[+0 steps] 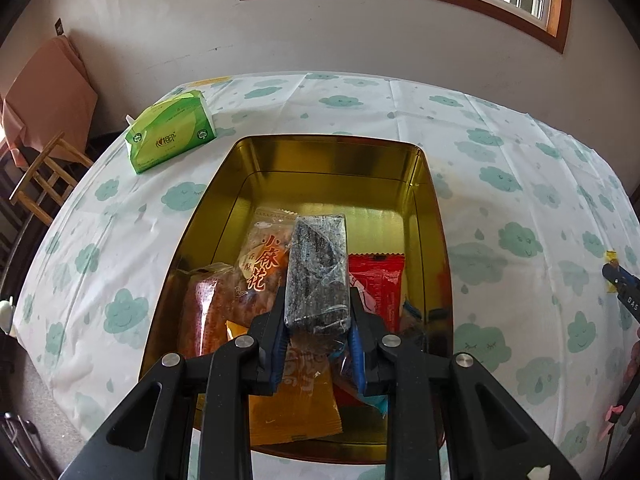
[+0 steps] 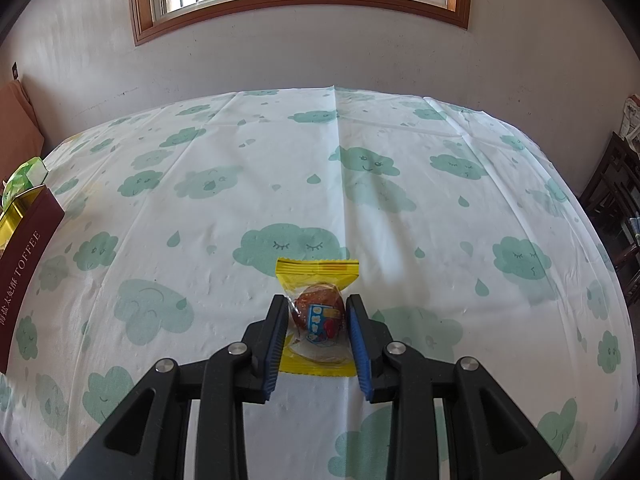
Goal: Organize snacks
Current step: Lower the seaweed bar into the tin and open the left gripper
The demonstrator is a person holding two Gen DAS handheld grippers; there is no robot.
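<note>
Left gripper (image 1: 318, 304) clamped on a dark speckled bar in crinkly clear wrap (image 1: 318, 272), blue ribbed pads (image 1: 354, 340) pressing both long sides, bar held above the open gold tin (image 1: 424, 184). Inside that glossy, rounded-corner rectangular tin: a clear packet of fried dough twists with orange lettering (image 1: 262, 264), a red foil packet with a serrated top edge (image 1: 378, 280), an orange-yellow sachet (image 1: 304, 400) toward the near wall. Beside the tin's far left corner, a soft green tissue pack (image 1: 170, 136) on the cloud-printed plastic tablecloth (image 1: 520, 200).

Right gripper (image 2: 316, 312) spread around a yellow-edged clear pouch holding a round reddish-brown snack (image 2: 318, 304), flat on the tablecloth well apart from the tin; pads just beside the pouch's edges, contact impossible to confirm. At far left, maroon tin wall lettered TOFFEE (image 2: 28, 256).
</note>
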